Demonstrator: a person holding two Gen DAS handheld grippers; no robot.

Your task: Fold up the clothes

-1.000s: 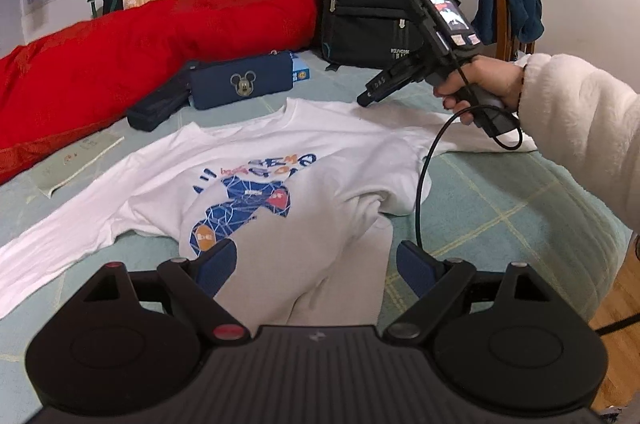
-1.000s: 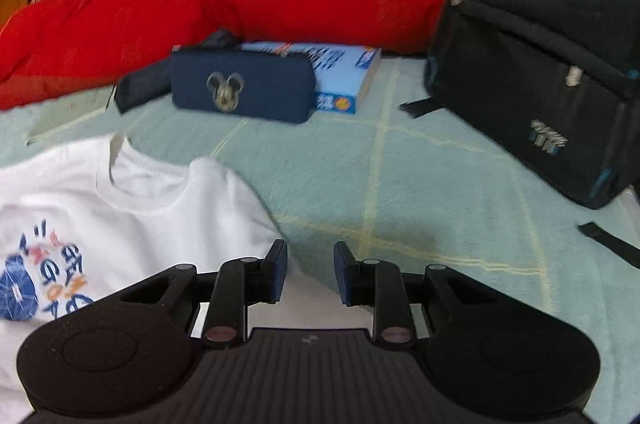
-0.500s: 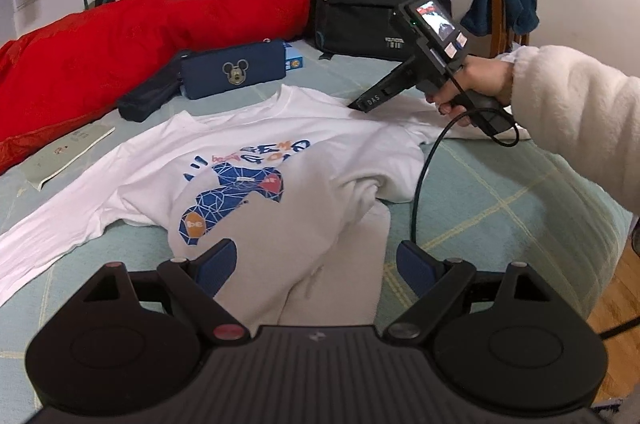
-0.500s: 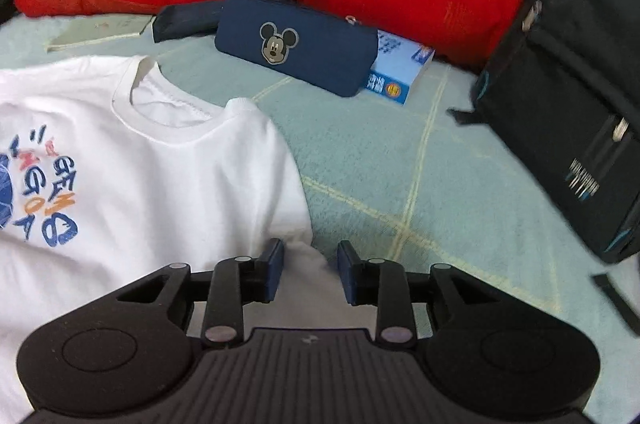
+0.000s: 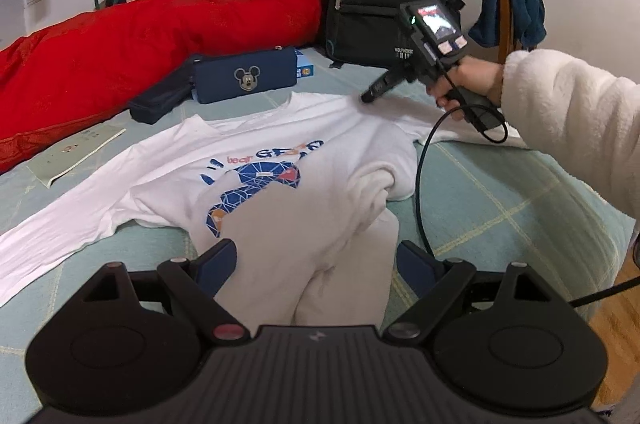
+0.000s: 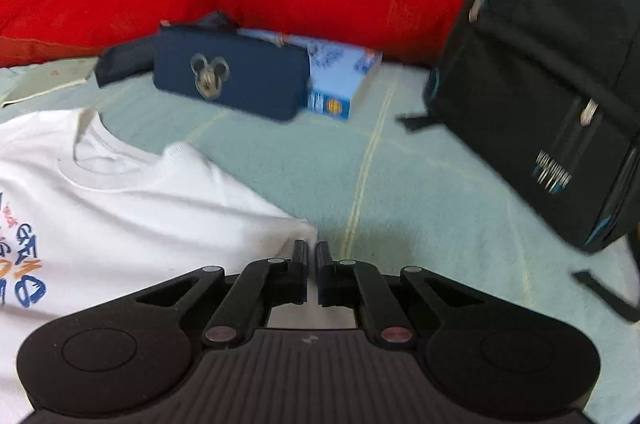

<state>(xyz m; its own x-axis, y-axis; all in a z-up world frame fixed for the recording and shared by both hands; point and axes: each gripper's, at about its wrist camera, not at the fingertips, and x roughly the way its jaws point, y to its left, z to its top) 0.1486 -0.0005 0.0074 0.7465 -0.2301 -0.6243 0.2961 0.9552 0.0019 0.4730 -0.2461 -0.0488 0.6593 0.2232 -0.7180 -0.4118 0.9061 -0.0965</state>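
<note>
My right jaws clench the white shirt at its shoulder edge, mid-bed; my left jaws hang released above the hem. Light, limp cotton, it should fold best lifted by shoulder and hem.

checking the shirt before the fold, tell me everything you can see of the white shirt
The white shirt is long-sleeved, soft knit, with a ribbed round collar and a blue and orange chest print. It lies face up on the green checked bed cover, sleeves spread, hem bunched. The right gripper is shut on its shoulder edge; the left gripper is open over the hem.
</note>
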